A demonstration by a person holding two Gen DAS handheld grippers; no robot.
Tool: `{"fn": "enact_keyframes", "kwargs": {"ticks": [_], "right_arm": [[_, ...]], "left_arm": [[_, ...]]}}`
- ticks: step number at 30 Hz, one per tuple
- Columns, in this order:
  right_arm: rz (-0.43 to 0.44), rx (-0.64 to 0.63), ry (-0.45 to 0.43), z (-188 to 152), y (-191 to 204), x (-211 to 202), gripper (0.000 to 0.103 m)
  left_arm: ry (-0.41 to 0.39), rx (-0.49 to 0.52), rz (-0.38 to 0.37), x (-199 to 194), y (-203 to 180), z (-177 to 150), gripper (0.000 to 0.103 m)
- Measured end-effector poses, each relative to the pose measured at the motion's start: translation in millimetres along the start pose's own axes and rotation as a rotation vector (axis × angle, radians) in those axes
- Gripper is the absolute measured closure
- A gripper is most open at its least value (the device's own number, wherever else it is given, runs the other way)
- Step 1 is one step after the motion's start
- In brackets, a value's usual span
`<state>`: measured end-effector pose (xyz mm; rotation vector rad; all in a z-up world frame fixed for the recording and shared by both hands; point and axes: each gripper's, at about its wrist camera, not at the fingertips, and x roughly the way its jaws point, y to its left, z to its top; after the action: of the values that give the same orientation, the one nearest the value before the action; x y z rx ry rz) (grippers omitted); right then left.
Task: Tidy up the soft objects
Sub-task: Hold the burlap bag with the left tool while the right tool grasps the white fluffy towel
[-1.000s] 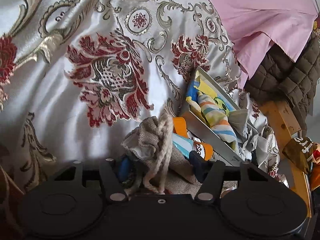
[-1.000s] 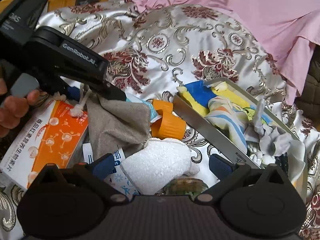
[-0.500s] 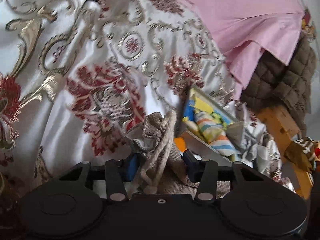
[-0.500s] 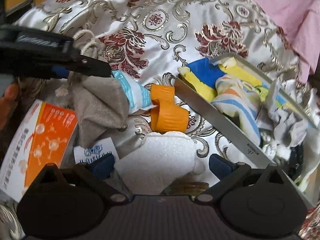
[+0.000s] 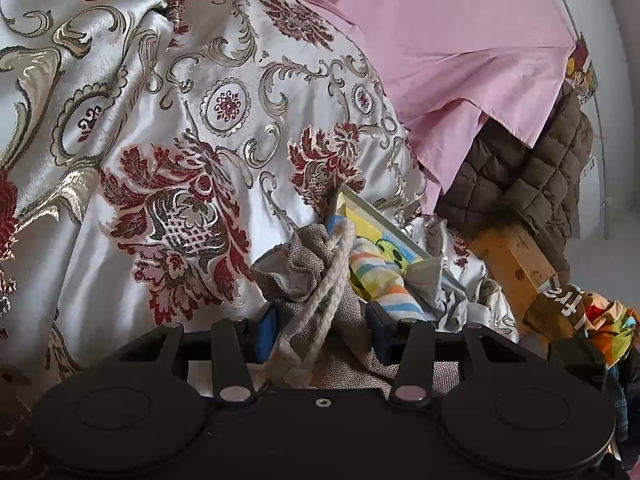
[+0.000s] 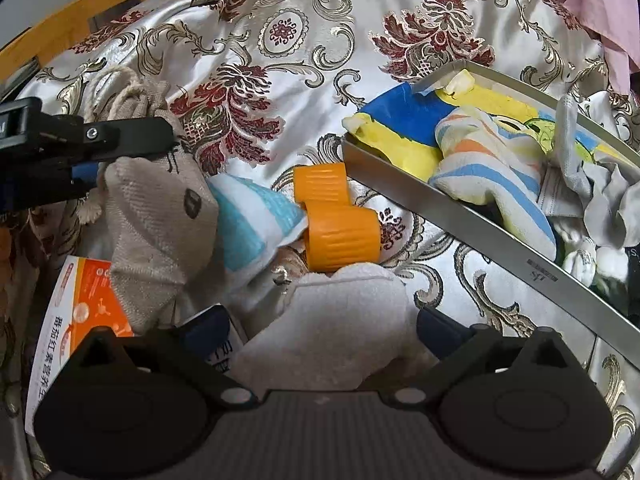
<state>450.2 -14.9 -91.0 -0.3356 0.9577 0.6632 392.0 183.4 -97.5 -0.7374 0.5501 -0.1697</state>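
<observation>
A patterned satin bedspread (image 5: 160, 128) lies under everything. Your left gripper (image 5: 320, 320) is clenched on the neck of the burlap pouch (image 6: 156, 224), lifting it beside the metal tray (image 6: 460, 216). Your right gripper (image 6: 324, 320) straddles a white towel (image 6: 344, 312), not yet squeezing it. Next, I judge, carry the pouch over the tray rim.

A beige burlap drawstring pouch (image 6: 160, 216) and orange ribbed cap (image 6: 340, 236) lie on silver satin bedspread (image 6: 320, 40) patterned with maroon flowers; a pink sheet (image 5: 460, 40) drapes beyond, beside brown quilted fabric (image 5: 532, 176).
</observation>
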Motion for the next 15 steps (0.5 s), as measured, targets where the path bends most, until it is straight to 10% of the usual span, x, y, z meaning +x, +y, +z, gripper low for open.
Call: {"fn": "enact_keyframes", "kwargs": {"ticks": [4, 15], "right_arm": [[0.007, 0.023, -0.001, 0.7, -3.6, 2.3, 0.017], [-0.044, 0.048, 0.07, 3.9, -5.8, 12.8, 0.007]], "left_arm": [[-0.005, 0.018, -0.036, -0.7, -3.8, -1.5, 0.055], [-0.035, -0.004, -0.082, -5.4, -2.3, 0.3, 0.055]]}}
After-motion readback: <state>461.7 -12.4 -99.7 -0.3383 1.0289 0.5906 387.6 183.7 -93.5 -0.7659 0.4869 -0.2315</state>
